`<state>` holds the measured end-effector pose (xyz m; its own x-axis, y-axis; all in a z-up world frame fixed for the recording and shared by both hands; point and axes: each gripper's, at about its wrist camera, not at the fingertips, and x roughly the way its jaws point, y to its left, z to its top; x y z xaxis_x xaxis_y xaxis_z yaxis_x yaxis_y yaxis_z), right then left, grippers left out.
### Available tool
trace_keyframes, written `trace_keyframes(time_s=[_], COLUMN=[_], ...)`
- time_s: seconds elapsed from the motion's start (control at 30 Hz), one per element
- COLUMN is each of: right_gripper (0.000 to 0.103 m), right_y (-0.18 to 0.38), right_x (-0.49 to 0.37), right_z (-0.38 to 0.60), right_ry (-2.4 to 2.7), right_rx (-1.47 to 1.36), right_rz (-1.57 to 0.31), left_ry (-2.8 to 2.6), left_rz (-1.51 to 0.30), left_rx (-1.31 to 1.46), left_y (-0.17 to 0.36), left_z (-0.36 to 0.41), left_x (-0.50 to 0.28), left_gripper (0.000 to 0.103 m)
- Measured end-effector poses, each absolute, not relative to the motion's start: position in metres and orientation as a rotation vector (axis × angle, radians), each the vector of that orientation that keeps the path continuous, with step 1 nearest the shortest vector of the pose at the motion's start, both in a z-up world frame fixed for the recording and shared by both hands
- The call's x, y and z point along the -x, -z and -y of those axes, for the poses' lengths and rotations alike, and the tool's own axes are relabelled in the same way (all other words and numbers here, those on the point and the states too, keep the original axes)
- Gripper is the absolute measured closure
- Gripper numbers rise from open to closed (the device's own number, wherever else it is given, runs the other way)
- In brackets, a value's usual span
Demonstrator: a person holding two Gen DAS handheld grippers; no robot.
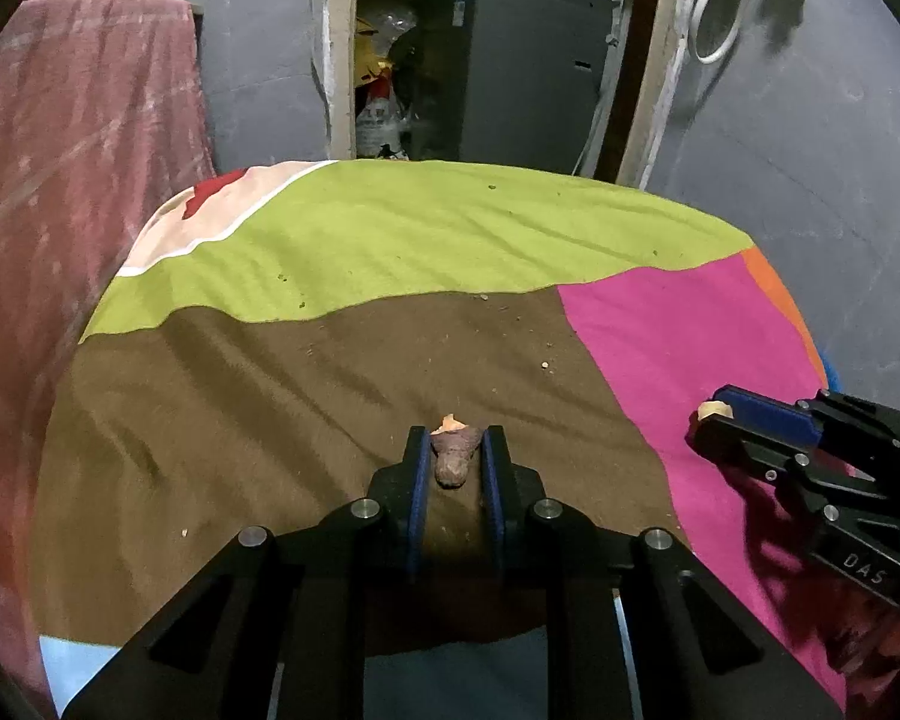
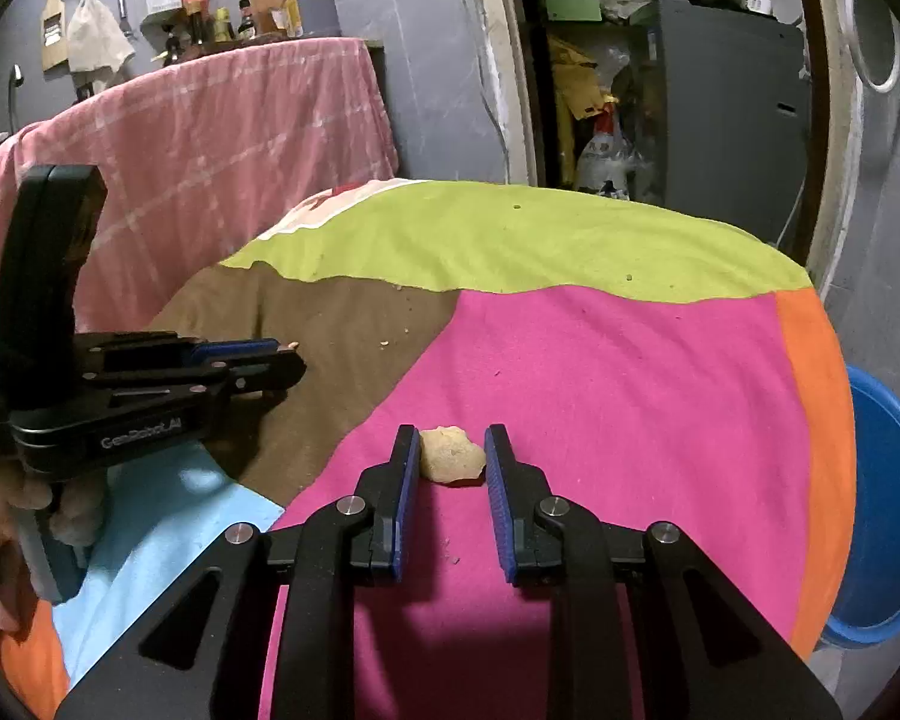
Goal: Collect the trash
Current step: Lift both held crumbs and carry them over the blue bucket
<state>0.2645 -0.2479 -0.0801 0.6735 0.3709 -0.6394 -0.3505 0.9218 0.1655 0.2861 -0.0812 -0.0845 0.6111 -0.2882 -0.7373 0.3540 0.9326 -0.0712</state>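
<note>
The left tongs (image 1: 456, 438) are clamped on a brownish scrap (image 1: 452, 461), which sits between the blue pads with a pale orange tip showing just past the fingertips. They hover low over the brown panel of a multicoloured cloth (image 1: 390, 228) covering the round surface. Small crumbs (image 1: 545, 365) lie scattered on the brown and green panels ahead.

The right tongs (image 2: 452, 438) are closed on a pale yellow scrap (image 2: 450, 455), which sits between the blue pads over the pink panel; the left pad touches it, and contact on the right pad looks likely but is not fully clear. In the left wrist view, the right tongs appear from the side with the pale piece at their tip.

A blue basin (image 2: 888, 504) stands beside the surface's right edge, below the orange border. A pink checked cloth (image 2: 228, 138) drapes over furniture to the left of the surface. Behind it, a doorway opens onto a grey cabinet (image 1: 510, 60) and cluttered bags. A white hose (image 1: 720, 18) hangs on the grey wall to the right.
</note>
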Motion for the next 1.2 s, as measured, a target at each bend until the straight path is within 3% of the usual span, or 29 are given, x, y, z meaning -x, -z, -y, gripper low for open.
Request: trace_keyframes(time_s=[0.33, 1.2], right_gripper=[0.083, 0.083], right_y=[0.063, -0.024], right_x=[-0.243, -0.16], right_z=[0.257, 0.316], right_ry=[-0.394, -0.16], right_rx=[-0.068, 0.02], right_rz=[-0.616, -0.142], left_ry=[0.359, 0.391], left_rz=[-0.77, -0.315], left_rx=[0.036, 0.184], left_y=[0.065, -0.026], left_z=[0.07, 0.148], left_x=[-0.261, -0.184], left_gripper=[0.089, 0.089])
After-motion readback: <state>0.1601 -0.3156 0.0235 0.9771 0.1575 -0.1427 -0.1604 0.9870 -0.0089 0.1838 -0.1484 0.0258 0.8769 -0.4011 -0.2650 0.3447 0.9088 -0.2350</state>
